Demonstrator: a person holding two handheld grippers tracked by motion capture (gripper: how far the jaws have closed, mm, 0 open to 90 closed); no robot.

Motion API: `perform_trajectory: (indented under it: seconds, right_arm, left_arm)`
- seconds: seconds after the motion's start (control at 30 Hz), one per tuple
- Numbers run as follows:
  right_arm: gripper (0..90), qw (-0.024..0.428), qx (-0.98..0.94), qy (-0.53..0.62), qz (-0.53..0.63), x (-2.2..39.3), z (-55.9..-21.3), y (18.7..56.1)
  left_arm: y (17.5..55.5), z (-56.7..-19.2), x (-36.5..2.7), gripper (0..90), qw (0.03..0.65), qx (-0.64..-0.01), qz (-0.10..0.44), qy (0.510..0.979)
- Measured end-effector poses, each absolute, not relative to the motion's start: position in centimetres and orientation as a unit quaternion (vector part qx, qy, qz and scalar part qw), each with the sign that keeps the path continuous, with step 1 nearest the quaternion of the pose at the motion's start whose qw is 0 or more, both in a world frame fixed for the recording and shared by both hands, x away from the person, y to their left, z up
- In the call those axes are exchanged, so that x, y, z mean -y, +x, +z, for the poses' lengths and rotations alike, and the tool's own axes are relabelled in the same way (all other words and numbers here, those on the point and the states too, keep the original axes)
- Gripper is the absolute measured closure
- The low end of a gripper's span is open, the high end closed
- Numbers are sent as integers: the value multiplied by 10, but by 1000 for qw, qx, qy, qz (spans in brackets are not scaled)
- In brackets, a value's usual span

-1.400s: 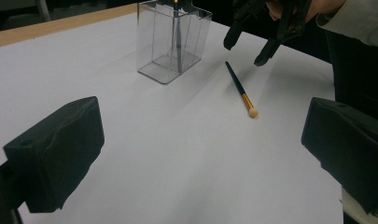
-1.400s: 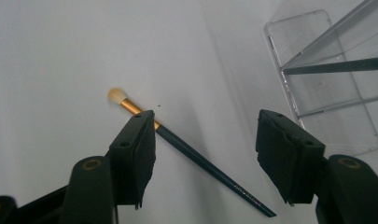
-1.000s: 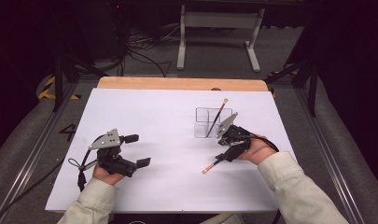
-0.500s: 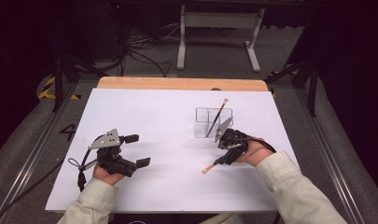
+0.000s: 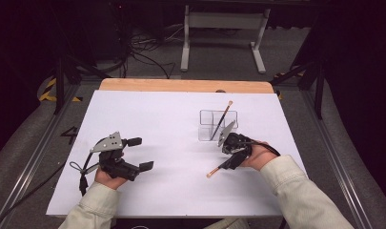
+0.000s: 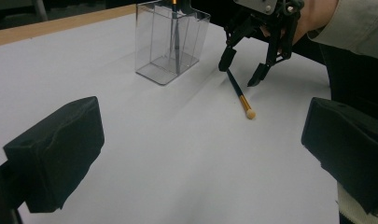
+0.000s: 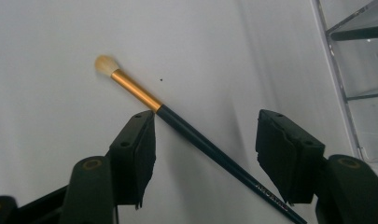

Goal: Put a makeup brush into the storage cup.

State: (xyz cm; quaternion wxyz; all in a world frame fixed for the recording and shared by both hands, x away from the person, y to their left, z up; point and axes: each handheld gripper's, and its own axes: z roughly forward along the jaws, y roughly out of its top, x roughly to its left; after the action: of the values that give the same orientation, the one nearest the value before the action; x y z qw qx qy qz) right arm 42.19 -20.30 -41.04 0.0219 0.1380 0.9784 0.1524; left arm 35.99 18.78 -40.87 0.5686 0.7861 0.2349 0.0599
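Observation:
A dark-handled makeup brush [image 5: 217, 170] [image 6: 238, 91] [image 7: 186, 128] with a gold ferrule and pale tip lies flat on the white table. My right gripper [image 5: 230, 161] [image 6: 240, 73] [image 7: 207, 135] points down over its handle, jaws open, one on each side of it. The left pad's edge [image 7: 140, 140] is right at the handle, and the other pad stands apart. A second brush [image 5: 222, 117] [image 6: 175, 37] leans in a clear compartment box [image 5: 207, 125] [image 6: 154, 46] just beyond. My left gripper [image 5: 140, 153] [image 6: 205, 154] rests open and holds nothing at the table's left.
The white sheet [image 5: 171, 124] covers a wooden table whose far edge [image 5: 186, 86] shows. Beyond it are a metal stand's legs [image 5: 219, 43] and cables on the dark floor. A cable trails from each gripper.
The right gripper has shifted very slightly over the lying brush. The left gripper and both brushes stay where they were.

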Motion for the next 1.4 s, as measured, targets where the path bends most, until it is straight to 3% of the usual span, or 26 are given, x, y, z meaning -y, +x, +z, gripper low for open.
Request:
perform_trajectory:
  seconds: [1.07,1.4]
  right_arm:
    - [428,9,-985,125,115,201,-422,421]
    - [625,19,-989,107,103,200,-420,418]
  left_arm:
    - [358,-407,-190,0,573,-237,67,781]
    - [359,-407,-190,0,574,-236,66,781]
